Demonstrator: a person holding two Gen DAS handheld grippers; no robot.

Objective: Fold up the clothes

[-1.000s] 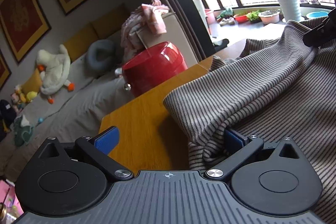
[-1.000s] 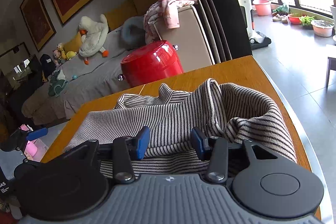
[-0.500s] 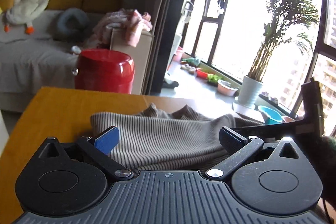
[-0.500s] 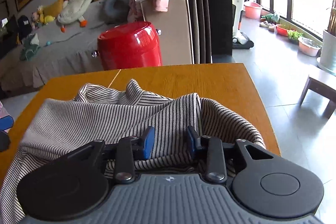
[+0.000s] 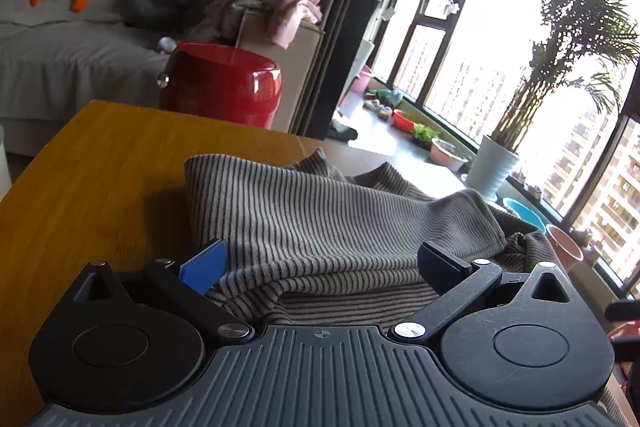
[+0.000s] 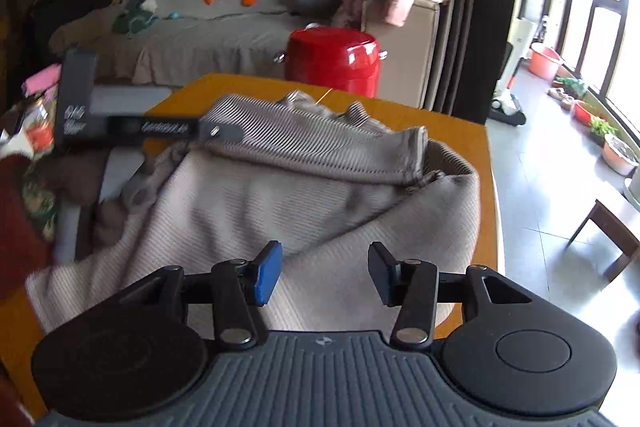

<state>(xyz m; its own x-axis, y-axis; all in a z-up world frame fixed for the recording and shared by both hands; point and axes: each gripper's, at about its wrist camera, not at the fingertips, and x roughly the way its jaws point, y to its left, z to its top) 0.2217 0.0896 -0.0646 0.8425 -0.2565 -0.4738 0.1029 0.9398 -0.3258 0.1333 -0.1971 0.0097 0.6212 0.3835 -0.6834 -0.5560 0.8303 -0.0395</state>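
A striped beige-and-brown knit garment (image 5: 320, 219) lies bunched on the wooden table (image 5: 100, 163), with one layer folded over another. My left gripper (image 5: 324, 267) is open wide, its fingers lying on either side of the folded cloth's near edge. In the right wrist view the same garment (image 6: 304, 187) covers the table's near half. My right gripper (image 6: 324, 275) is open just above the cloth and holds nothing. The left gripper's body (image 6: 132, 127) shows at the left of that view, over the garment's far left part.
A red round stool (image 6: 334, 61) stands beyond the table's far edge, with a sofa (image 6: 200, 27) carrying soft toys and pink clothes behind it. The table's right edge (image 6: 494, 187) drops to a tiled floor. Windows, plant pots and basins (image 5: 492, 171) lie to the right.
My right gripper has opened and let go of the striped cloth, then drawn back. My left gripper stayed open and swung over the folded garment. The cloth now lies folded over itself.
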